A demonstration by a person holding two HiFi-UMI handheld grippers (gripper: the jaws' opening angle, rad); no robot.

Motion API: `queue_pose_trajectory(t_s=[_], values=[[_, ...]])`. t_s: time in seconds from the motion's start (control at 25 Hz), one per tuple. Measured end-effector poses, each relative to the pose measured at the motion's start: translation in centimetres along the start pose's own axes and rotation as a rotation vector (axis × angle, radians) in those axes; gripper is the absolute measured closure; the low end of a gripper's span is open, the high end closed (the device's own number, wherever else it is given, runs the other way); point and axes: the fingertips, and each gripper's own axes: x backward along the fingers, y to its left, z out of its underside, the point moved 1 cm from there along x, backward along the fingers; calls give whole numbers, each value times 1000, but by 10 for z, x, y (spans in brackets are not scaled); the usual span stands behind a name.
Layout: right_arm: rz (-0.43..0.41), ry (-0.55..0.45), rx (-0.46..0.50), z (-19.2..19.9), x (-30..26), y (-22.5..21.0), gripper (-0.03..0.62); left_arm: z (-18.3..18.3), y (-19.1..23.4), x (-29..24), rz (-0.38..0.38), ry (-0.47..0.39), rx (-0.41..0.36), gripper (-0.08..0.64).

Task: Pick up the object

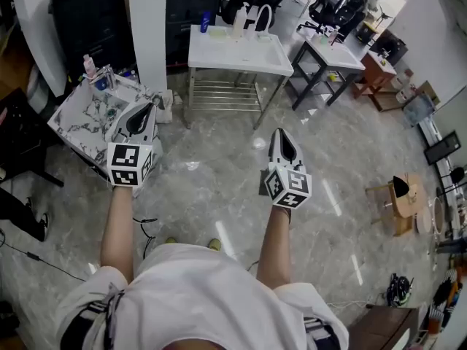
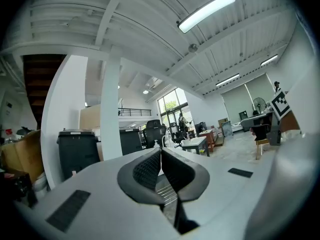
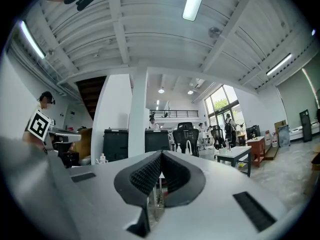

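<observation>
Left gripper (image 2: 161, 153): jaws pressed together, nothing between them. Right gripper (image 3: 161, 157): jaws likewise closed, empty. Both held over the grey marbled floor (image 1: 219, 177), pointing toward a white bench (image 1: 244, 58) carrying bottles (image 1: 239, 19). Marble-topped bench (image 1: 82, 119) at left, small items on it. Object for pickup: cannot tell which; position, long axis and look not determinable.

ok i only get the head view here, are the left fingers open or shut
Observer: Shut. In the left gripper view, the left gripper has its fingers pressed together with nothing between them.
Operator: and the right one
Observer: The right gripper is shut and empty too, by its own view.
Operator: whats it aimed at
Observer: It looks level across the room at a white pillar and dark bins, with a ceiling strip light overhead.
</observation>
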Motion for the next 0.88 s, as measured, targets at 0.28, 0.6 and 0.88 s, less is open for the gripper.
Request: queue_pose_trajectory(t_s=[0.28,0.6,0.88], values=[[11,-16,15,-1,3,1,584,5,-8,-3,34,18,2,537],[-17,-9,11,8,3,-2,584,12,-21,-6,52,38,0,494],[-40,11,-3,17,1,-20,584,13,-44,-16,60,59,-15,494]])
